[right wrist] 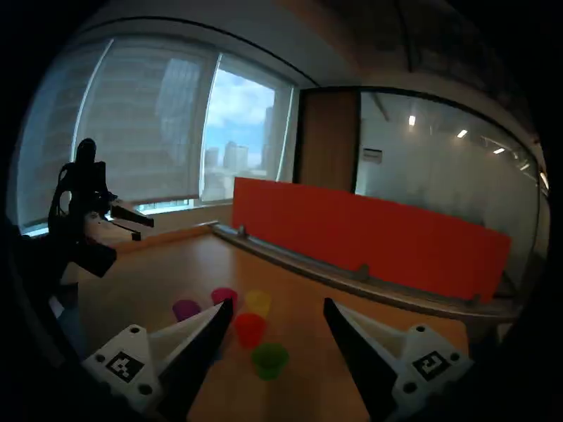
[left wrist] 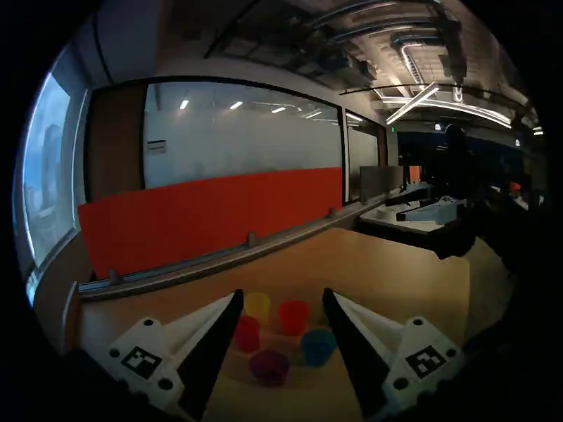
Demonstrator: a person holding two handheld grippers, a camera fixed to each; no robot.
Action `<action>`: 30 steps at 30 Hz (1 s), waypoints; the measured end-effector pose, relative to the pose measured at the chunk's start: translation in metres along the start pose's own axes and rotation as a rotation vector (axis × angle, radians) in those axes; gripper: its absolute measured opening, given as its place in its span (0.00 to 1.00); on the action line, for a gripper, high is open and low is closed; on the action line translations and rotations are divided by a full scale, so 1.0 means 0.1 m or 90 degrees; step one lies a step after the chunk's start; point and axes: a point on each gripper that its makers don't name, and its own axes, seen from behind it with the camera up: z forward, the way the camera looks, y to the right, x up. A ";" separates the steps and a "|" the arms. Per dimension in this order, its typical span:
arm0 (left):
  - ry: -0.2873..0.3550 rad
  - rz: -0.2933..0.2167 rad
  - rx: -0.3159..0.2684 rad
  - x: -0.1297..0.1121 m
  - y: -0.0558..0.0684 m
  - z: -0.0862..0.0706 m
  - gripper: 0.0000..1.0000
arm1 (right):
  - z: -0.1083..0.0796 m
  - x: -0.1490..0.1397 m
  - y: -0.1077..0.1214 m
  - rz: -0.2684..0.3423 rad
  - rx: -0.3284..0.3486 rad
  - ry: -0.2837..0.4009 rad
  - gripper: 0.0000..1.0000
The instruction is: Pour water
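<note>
Left gripper [left wrist: 282, 292]: jaws spread wide, nothing between the pads. I see it held above the wooden table [left wrist: 394, 267], pointing forward and slightly down at a cluster of small cups standing upright on the tabletop. In the left gripper view the cups sit ahead of the fingertips, inside the gap but apart from both fingers. The yellow cup [left wrist: 257, 306] is farthest, with the red cup [left wrist: 293, 316] just beside it. The magenta cup [left wrist: 246, 332] is partly behind the left finger, the blue cup [left wrist: 318, 346] is near the right finger, and the purple cup [left wrist: 269, 367] is closest to the camera. An orange panel [left wrist: 211, 211] runs along the far table edge.

Right gripper [right wrist: 278, 301]: also wide open and empty, held above the same table and aimed at the same cups from another side. In the right gripper view the green cup [right wrist: 269, 360] is nearest, then the red one, and the yellow is behind it. The magenta and purple are off toward the left finger. None of them touches a finger.

A dark backlit shape [right wrist: 84, 211] stands at the left before the window [right wrist: 239, 141]; I cannot tell what it is.
</note>
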 end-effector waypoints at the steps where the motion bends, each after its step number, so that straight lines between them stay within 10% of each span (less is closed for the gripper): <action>1: -0.003 0.002 -0.003 -0.01 0.02 0.01 0.83 | 0.00 -0.03 -0.01 -0.001 0.003 -0.007 1.00; 30: -0.101 0.013 -0.064 -0.70 0.42 0.39 0.83 | 0.23 -0.52 0.08 0.013 0.023 -0.071 1.00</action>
